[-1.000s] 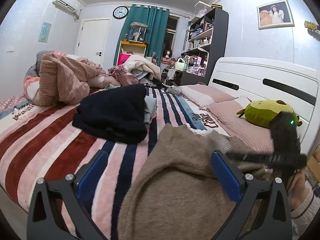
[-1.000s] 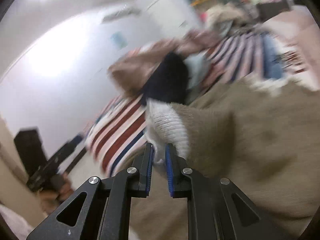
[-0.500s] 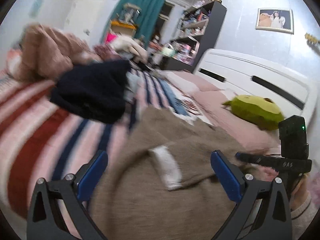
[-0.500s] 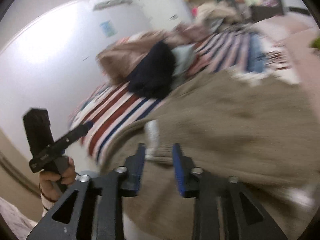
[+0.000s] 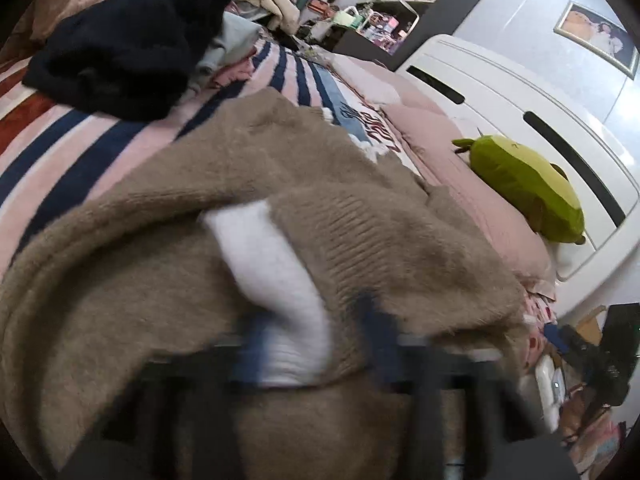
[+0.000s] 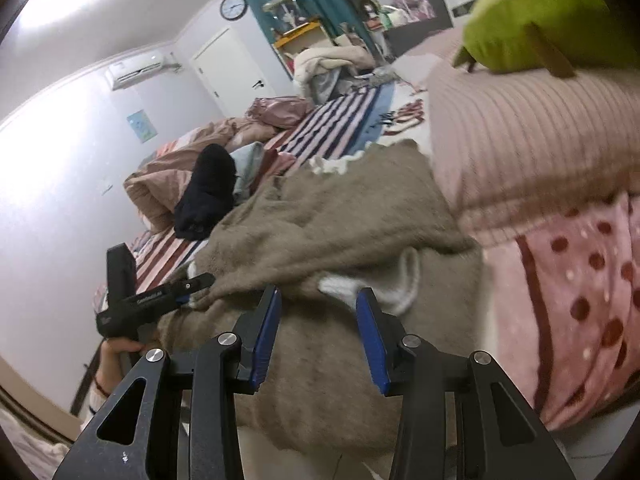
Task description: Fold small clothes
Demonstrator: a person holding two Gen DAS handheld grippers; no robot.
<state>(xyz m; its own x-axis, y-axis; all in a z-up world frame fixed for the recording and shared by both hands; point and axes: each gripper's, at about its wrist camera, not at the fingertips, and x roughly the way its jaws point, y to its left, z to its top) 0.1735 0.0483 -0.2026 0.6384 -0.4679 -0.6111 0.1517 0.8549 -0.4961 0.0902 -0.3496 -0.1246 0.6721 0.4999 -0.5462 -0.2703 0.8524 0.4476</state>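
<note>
Sweater: fuzzy taupe knit sweater [image 5: 304, 168] is lying bunched up across the near edge of the striped pink, navy and red bed blanket [image 5: 80, 144], filling most of both views.
White cuff: ribbed white cuff [image 5: 276, 280] sits in the folds at the near edge, pretty much dead centre in the left wrist view.
Left gripper: left gripper [image 5: 316, 348] is super blurry at 6 o'clock of its own view; the jaws look like they sit either side of the white cuff, but I honestly can't tell if they're clamped or apart. In the right wrist view its tip touches the sweater edge at about 8 o'clock.
Right gripper: right gripper [image 6: 318, 332] has its blue-padded jaws clearly apart, nothing between them, hovering just above the sweater; a second white cuff bit [image 6: 344, 286] is right ahead of the gap.
Dark clothes: a navy-black knitted garment pile [image 5: 124, 36] is at 11 o'clock in the left view, well apart from the sweater.
Plush: lime-green plush toy [image 5: 524, 184] rests on the dusty-pink ribbed pillow [image 6: 520, 136] by the white headboard [image 5: 532, 92], around 3 o'clock.
</note>
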